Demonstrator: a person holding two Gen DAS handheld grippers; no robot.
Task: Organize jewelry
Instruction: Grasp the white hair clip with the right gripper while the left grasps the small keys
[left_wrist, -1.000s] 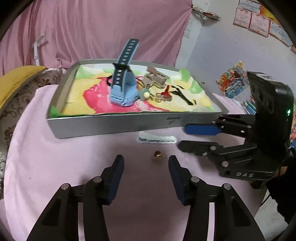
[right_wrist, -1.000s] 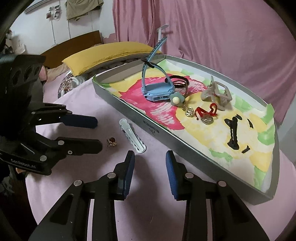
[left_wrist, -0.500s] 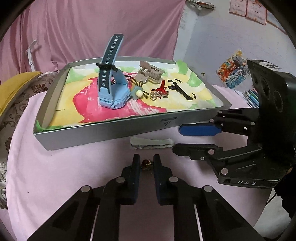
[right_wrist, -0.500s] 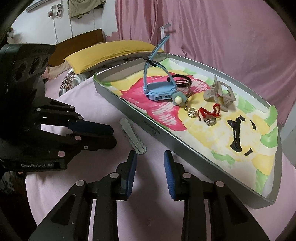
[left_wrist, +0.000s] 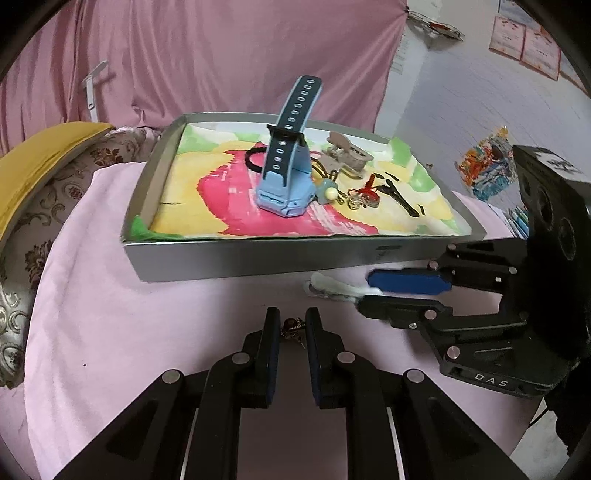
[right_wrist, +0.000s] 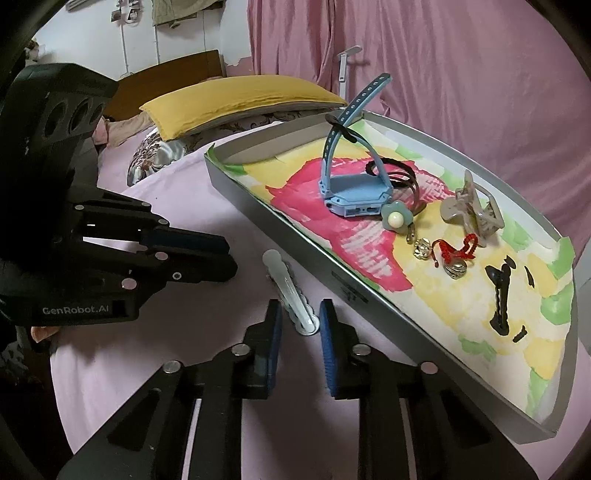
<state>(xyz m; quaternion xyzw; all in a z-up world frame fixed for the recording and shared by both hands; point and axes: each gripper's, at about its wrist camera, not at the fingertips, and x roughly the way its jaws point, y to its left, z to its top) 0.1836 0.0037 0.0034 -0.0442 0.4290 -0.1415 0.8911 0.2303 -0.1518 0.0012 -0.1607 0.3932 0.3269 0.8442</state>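
A grey tray (left_wrist: 229, 258) with a colourful painted lining holds a blue watch (left_wrist: 286, 184), a grey claw clip (left_wrist: 347, 153), a flower charm and small trinkets. My left gripper (left_wrist: 291, 325) is shut on a small gold and red ring (left_wrist: 291, 326) on the pink cloth in front of the tray. My right gripper (right_wrist: 300, 317) is open, its fingers either side of the near end of a white hair clip (right_wrist: 291, 291) that lies beside the tray (right_wrist: 295, 240). The hair clip also shows in the left wrist view (left_wrist: 332, 288).
The table is covered by a pink cloth (left_wrist: 110, 332). A yellow cushion (right_wrist: 236, 96) lies behind on the left. A pink curtain (left_wrist: 221, 55) hangs at the back. The tray also holds black hair clips (right_wrist: 498, 295) and a dark hair tie (right_wrist: 391, 170).
My left gripper has closed from wide open onto the small ring. My right gripper has moved forward so its fingers now straddle the end of the white hair clip.
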